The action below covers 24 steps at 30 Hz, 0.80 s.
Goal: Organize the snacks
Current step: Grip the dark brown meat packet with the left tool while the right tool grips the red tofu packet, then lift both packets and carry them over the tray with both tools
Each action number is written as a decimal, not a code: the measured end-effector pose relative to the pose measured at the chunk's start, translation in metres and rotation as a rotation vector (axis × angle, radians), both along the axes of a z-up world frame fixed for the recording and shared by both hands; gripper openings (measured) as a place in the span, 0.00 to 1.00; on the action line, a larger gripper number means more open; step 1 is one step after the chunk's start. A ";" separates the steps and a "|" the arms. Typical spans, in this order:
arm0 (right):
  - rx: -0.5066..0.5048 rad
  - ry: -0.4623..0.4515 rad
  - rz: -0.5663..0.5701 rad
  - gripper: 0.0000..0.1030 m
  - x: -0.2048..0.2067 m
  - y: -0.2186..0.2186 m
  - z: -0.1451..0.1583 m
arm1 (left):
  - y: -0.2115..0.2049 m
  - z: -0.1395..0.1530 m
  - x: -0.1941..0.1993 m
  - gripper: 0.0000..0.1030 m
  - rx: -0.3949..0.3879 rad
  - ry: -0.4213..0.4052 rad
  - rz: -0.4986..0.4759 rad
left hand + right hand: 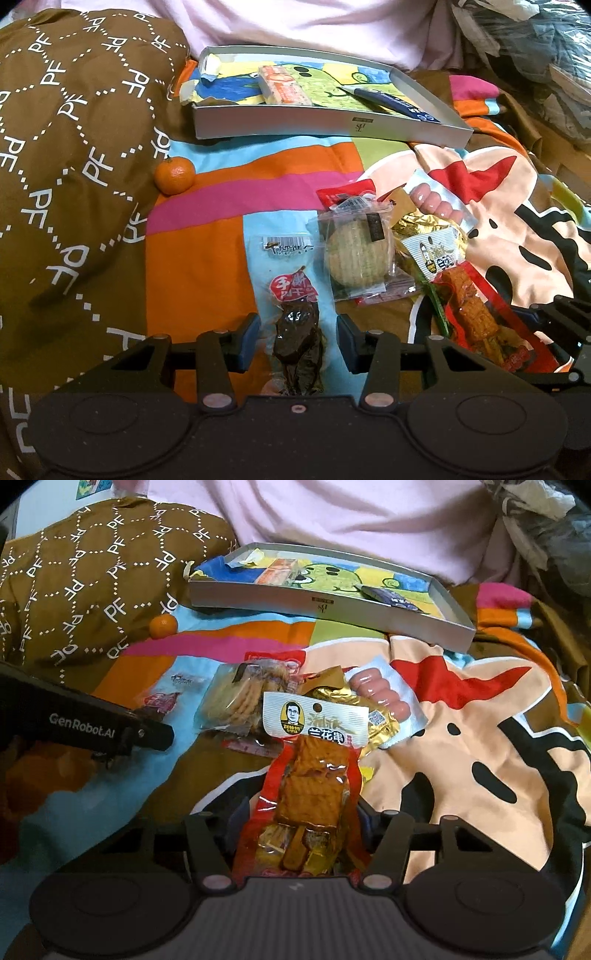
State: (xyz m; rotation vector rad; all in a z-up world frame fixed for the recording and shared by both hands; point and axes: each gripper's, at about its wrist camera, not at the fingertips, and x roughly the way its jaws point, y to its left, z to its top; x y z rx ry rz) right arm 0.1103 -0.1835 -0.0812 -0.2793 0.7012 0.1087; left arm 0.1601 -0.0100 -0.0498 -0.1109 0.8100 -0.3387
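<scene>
Both grippers are settling onto a packet each, so the step in hand looks like the pick-up before a carry to the box. The dried-tofu packet point(306, 794), red-edged with a white header card, lies on the bright quilt point(480, 720) with its long axis running near to far, header pointing away toward the box; its near end sits between the jaws of the right gripper point(299, 827), which appear to be pinching its sides, though the wrapper hides the pads. To its left the pale-blue dried-meat packet point(291, 295) lies the same way, barcode end far, straddled by the left gripper point(298, 341), whose blue pads stand just off its edges, not yet pressing. Between them rest a wrapped biscuit point(356, 254) and a sausage pack point(437, 201). Next, I'd judge, comes lifting each packet and carrying it to the far shallow grey box point(332, 127). A mandarin point(174, 175) waits far left.
</scene>
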 end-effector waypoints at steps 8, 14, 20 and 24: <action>0.063 -0.016 0.000 0.55 -0.009 -0.008 0.004 | 0.001 0.005 -0.006 0.45 -0.004 -0.031 0.003; 0.054 -0.037 0.025 0.51 -0.017 -0.006 0.006 | -0.003 0.008 -0.011 0.45 0.012 -0.067 -0.005; 0.061 -0.047 0.041 0.51 -0.021 -0.005 0.006 | -0.003 0.008 -0.011 0.45 0.016 -0.069 -0.003; 0.069 -0.055 0.042 0.51 -0.022 -0.006 0.007 | -0.003 0.009 -0.012 0.45 0.015 -0.076 0.004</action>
